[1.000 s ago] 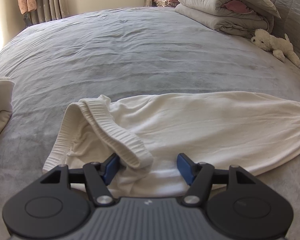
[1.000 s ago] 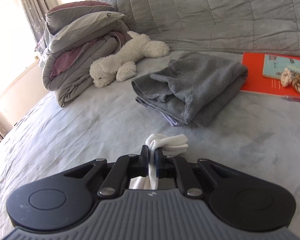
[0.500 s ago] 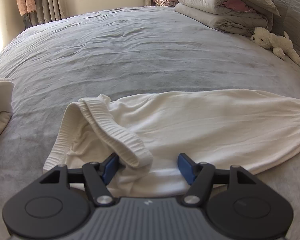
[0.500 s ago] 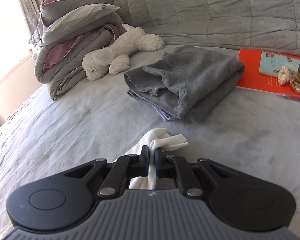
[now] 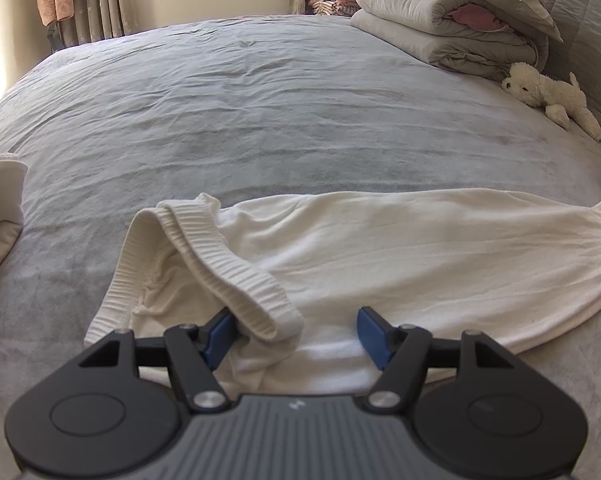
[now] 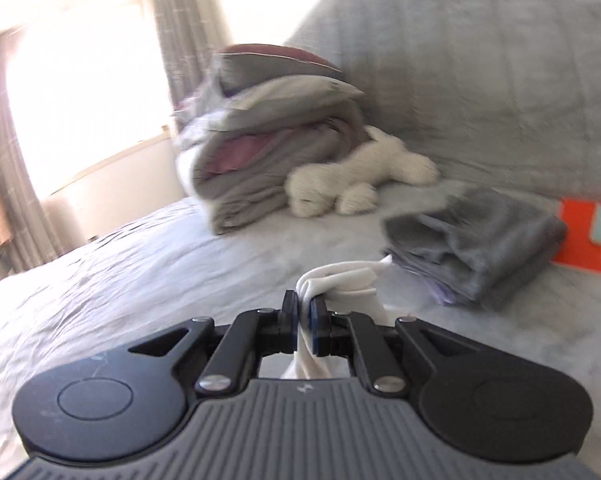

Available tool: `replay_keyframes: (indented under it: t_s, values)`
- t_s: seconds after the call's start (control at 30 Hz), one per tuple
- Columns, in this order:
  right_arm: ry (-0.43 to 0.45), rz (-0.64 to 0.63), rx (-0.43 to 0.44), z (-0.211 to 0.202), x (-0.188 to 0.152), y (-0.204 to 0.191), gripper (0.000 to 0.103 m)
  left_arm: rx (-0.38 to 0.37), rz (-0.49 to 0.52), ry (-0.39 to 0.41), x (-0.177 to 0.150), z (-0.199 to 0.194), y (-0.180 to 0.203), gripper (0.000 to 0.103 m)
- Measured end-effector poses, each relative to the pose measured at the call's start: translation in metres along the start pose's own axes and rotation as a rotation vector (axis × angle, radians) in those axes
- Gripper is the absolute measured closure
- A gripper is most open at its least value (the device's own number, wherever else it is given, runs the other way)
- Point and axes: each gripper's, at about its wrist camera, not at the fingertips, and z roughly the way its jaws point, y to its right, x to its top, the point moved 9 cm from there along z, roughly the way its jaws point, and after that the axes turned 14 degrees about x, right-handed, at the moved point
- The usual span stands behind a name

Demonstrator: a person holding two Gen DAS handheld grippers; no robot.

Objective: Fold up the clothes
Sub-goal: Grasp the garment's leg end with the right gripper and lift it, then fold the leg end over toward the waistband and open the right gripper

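- Left wrist view shows the white trousers (image 5: 400, 256) lying flat on the grey bed (image 5: 240, 112), long axis running left to right across the frame, just ahead of the left gripper (image 5: 296, 336).
- Their ribbed waistband (image 5: 220, 264) points to the left end and gapes open; the leg end runs off toward the right edge, where the cloth gathers and lifts.
- That gripper's blue pads (image 5: 219, 338) stand wide apart, straddling the near fold of the waistband and clamping nothing.
- Right wrist view, blurred, has the right gripper (image 6: 304, 312) pressed together on a bunch of white cloth (image 6: 340, 280), judged to be the leg end, raised off the bed.
- Likely next: the held end travels along the long axis toward the waistband, so the left gripper, nearer the waist, would pin that end.
- Folded grey towel (image 6: 480, 248) and plush dog (image 6: 352, 184) lie beyond, well apart from the trousers.
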Motion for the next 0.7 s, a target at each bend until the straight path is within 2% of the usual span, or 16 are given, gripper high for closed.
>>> replay_keyframes:
  t_s: [0.07,0.13,0.23,0.27,0.3,0.37,0.43,0.47,0.6,0.7]
  values:
    - [-0.036,-0.141,0.136,0.000,-0.018,-0.064,0.095,-0.001,0.000,0.002,0.000,-0.001,0.000,0.035]
    - [-0.146,-0.236,0.257,0.009,-0.056,-0.123,0.095,-0.001,0.004,0.003,-0.001,-0.002,0.001,0.035]
    - [-0.342,-0.383,0.349,0.029,-0.125,-0.180,0.094,-0.002,0.002,0.001,-0.001,-0.003,0.000,0.035]
    - [-0.371,-0.427,0.365,0.030,-0.137,-0.189,0.092,-0.005,-0.003,0.001,0.000,-0.003,-0.001,0.035]
    - [-0.367,-0.459,0.378,0.028,-0.138,-0.193,0.085,-0.008,-0.011,0.002,0.001,-0.004,-0.002,0.035]
    - [-0.357,-0.524,0.402,0.022,-0.141,-0.201,0.079,-0.017,-0.028,0.000,0.003,-0.006,-0.005,0.035]
    - [-0.343,-0.520,0.427,0.018,-0.135,-0.201,0.033,-0.035,-0.039,-0.001,0.004,-0.007,-0.004,0.035]
    - [-0.334,-0.506,0.438,0.016,-0.131,-0.199,0.030,-0.039,-0.040,-0.001,0.005,-0.008,-0.003,0.035]
    - [-0.300,-0.449,0.486,0.010,-0.114,-0.192,0.030,-0.030,-0.021,0.005,0.003,-0.008,0.000,0.035]
    - [-0.314,-0.437,0.516,0.012,-0.116,-0.194,0.030,-0.025,-0.023,0.003,0.004,-0.007,0.000,0.035]
